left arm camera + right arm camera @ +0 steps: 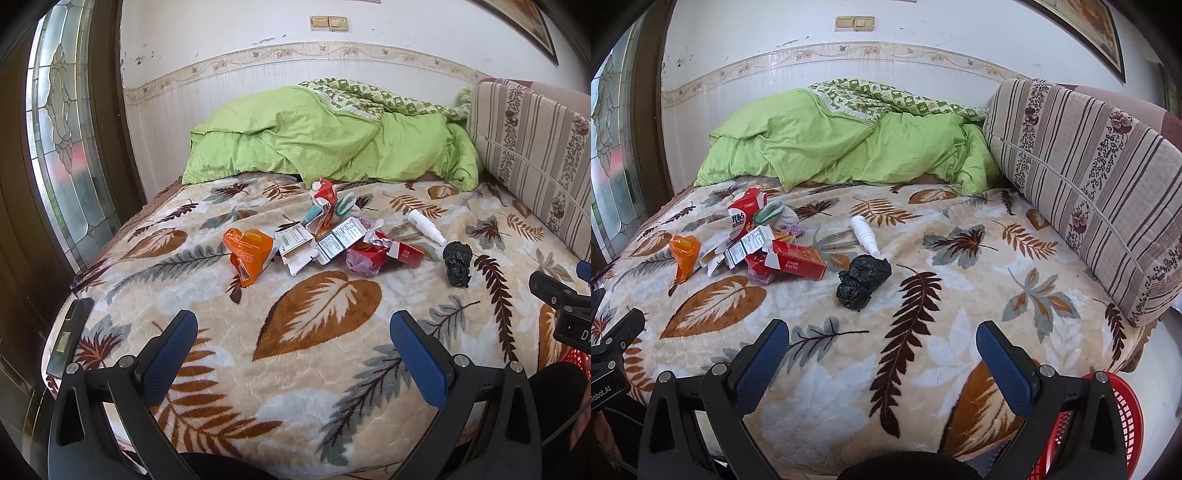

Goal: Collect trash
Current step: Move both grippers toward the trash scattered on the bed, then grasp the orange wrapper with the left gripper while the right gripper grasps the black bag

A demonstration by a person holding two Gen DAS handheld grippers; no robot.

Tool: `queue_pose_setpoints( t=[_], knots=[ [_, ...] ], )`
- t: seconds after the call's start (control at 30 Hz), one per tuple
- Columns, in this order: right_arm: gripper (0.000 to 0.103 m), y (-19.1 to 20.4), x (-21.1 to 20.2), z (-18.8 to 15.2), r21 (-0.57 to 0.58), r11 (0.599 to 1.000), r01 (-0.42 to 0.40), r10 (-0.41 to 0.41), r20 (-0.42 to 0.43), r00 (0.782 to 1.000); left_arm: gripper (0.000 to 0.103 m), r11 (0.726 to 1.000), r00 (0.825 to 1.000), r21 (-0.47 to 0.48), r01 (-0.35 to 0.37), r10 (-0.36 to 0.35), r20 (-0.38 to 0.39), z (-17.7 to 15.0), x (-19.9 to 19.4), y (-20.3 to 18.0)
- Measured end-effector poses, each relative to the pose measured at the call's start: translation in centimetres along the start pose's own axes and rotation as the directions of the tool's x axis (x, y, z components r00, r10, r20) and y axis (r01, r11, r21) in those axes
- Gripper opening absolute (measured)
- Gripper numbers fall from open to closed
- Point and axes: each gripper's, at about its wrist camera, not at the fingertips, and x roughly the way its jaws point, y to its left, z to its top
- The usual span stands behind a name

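Observation:
Trash lies in a pile on a leaf-patterned blanket [314, 387] on the bed. It includes an orange packet [248, 254], torn white boxes [325, 243], a red cigarette carton [798, 263], a red-and-white box [746, 212], a white spray bottle [866, 234] and a crumpled black bag [862, 280]. My left gripper [293, 334] is open and empty, well short of the pile. My right gripper [882, 341] is open and empty, a little short of the black bag [458, 264].
A green duvet [325, 144] is bunched at the back by the wall. A striped cushion [1082, 184] stands along the bed's right side. A red mesh basket [1108, 424] sits at the bed's near right corner. A glass-panelled door [62, 147] is on the left.

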Motion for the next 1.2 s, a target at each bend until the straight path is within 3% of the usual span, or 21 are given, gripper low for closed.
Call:
queue_pose_setpoints(
  t=[0.37,0.53,0.73,0.87,1.07,1.2],
  knots=[
    [0.102,-0.1,0.8,0.3,0.005,1.000,-0.006,0.007,-0.039,0.999,0.103,1.000,1.000,-0.021,0.005,-0.006,-0.028,-0.4,1.0,0.0],
    [0.102,-1.1,3.5,1.9,0.132,0.988,-0.079,0.094,-0.111,0.989,0.103,0.997,0.997,-0.074,0.015,-0.020,-0.069,0.2,2.0,1.5],
    [0.100,-2.1,8.4,3.4,0.305,0.942,-0.137,0.199,-0.184,0.963,0.103,0.984,0.993,-0.178,0.018,-0.039,-0.115,1.4,3.8,4.6],
    [0.089,-2.8,12.6,3.8,0.422,0.897,-0.129,0.242,-0.227,0.943,0.103,0.971,0.988,-0.237,0.021,-0.056,-0.143,2.3,5.5,6.5],
    [0.078,-2.1,17.8,4.1,0.413,0.909,-0.063,0.194,-0.284,0.939,0.103,0.955,0.982,-0.296,0.028,-0.082,-0.171,3.6,8.7,8.3],
    [0.049,-1.6,19.3,3.9,0.398,0.913,-0.087,0.220,-0.304,0.927,0.100,0.943,0.976,-0.330,0.035,-0.103,-0.191,4.3,11.3,9.6]
  ],
)
